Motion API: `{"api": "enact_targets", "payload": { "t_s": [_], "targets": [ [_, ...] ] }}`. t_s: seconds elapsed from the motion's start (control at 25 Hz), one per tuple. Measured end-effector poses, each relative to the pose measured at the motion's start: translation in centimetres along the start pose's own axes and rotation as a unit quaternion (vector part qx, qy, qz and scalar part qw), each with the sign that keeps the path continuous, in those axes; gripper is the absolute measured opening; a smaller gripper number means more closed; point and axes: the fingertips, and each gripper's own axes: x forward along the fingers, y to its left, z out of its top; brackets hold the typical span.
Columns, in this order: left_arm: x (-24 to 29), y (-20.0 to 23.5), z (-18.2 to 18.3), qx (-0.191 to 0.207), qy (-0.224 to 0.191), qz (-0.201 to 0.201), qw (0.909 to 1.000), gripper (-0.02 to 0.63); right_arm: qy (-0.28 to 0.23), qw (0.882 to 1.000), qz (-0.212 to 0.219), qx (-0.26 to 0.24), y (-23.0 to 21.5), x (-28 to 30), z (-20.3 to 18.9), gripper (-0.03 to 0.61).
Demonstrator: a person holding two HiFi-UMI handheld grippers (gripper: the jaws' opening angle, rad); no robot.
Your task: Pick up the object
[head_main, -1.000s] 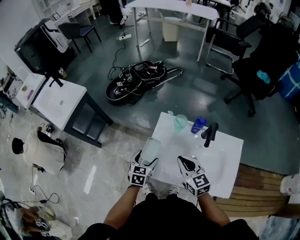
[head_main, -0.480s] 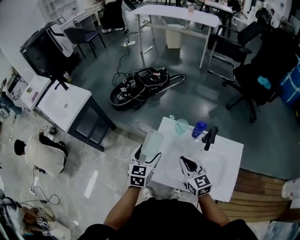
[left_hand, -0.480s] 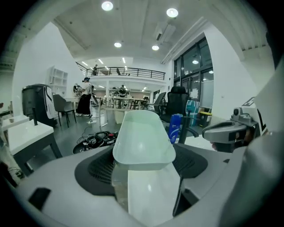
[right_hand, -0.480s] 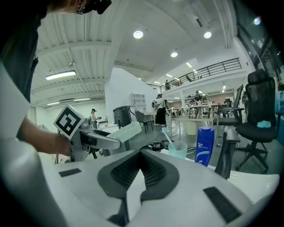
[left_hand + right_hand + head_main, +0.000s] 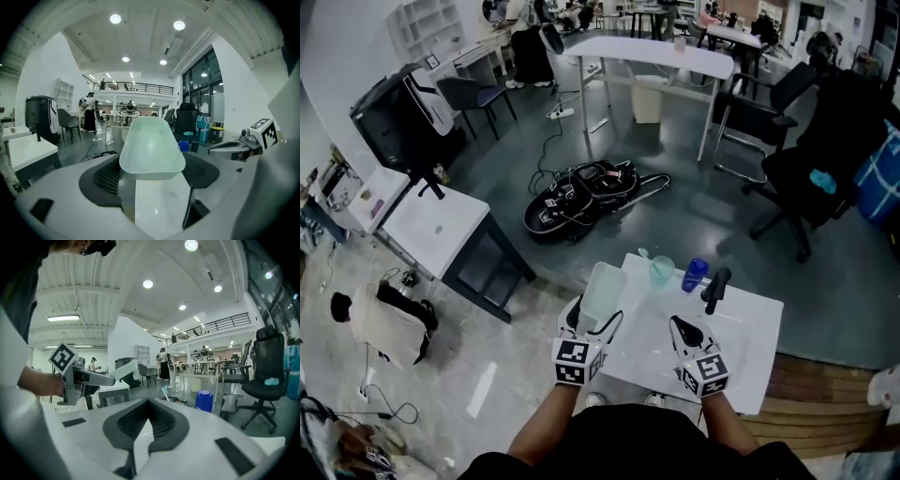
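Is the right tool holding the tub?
No, the right tool is shut with nothing between its jaws; the left tool holds the pale tub.

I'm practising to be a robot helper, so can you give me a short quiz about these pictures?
1. True or false: the left tongs grip the pale tub.
2. What colour is the bottle on the white counter? A red, B blue, C yellow.
3. Fill in: the right tongs are shut and ____.
Key: 1 true; 2 B; 3 empty.
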Motion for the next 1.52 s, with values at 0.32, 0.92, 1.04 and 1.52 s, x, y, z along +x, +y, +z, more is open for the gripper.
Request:
{"api": "enact_targets", "payload": {
  "t_s": [0.32, 0.92, 1.04, 1.52],
  "targets": [
    [-0.7, -0.4, 1.6, 0.002, -0.017, -0.006, 0.9998, 0.416, -0.031, 0.999, -0.016, -0.015, -0.8, -1.0, 2.9, 0.018],
    [-1.1, -0.7, 0.9, -0.014, -0.014, -0.009, 0.9998, 0.416, -0.064, 0.997, -0.018, -0.033, -0.3, -2.3, 4.4, 0.018],
    [-1.1, -0.7, 0.6, -0.013, -0.007, -0.01, 0.9998, 0.416, -0.069, 0.997, -0.029, -0.033, -0.4, -2.7, 4.6, 0.018],
    [-0.7, -0.6, -0.6, -0.02, 0.0, -0.009, 0.9998, 0.416, -0.064, 0.996, -0.048, -0.033, -0.9, -2.5, 4.5, 0.018]
  ]
}}
